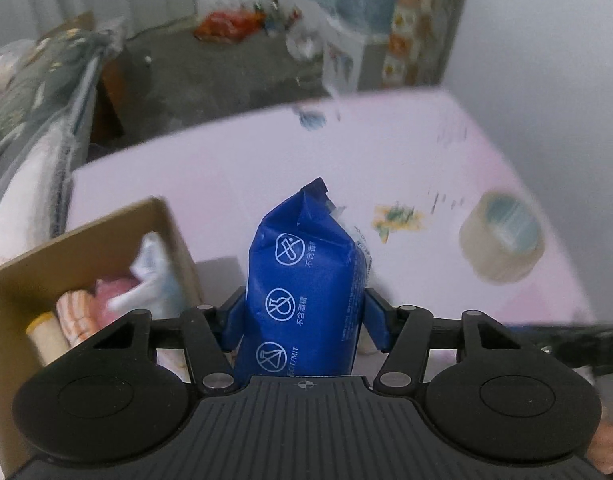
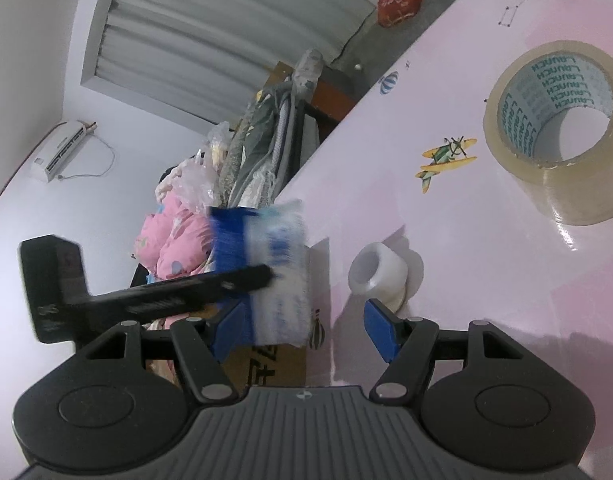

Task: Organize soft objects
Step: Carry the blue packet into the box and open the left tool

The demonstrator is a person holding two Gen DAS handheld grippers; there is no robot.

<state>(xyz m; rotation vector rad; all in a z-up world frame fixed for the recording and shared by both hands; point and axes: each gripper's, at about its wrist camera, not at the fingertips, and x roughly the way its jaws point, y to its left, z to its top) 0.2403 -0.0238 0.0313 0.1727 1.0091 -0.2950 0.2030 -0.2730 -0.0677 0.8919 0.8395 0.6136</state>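
One blue wipes pack (image 1: 302, 280) is standing up between the blue pads of the left tongs (image 1: 302, 320), which are clamping it at about half their spread, above the pink desk (image 1: 386, 160). One cardboard box (image 1: 86, 236) is sitting at the desk's near left edge, holding several soft things: one striped cloth roll (image 1: 76, 316), one pink piece (image 1: 114, 292) and one white packet (image 1: 158, 268). Two tape rolls are lying on the desk: one large clear roll (image 2: 554, 132) toward the right edge and one small white roll (image 2: 380, 274) just ahead of the right tongs (image 2: 306, 324). The right tongs are standing apart at roughly half spread, gripping nothing; the blurred pack is only passing in front of their left pad.
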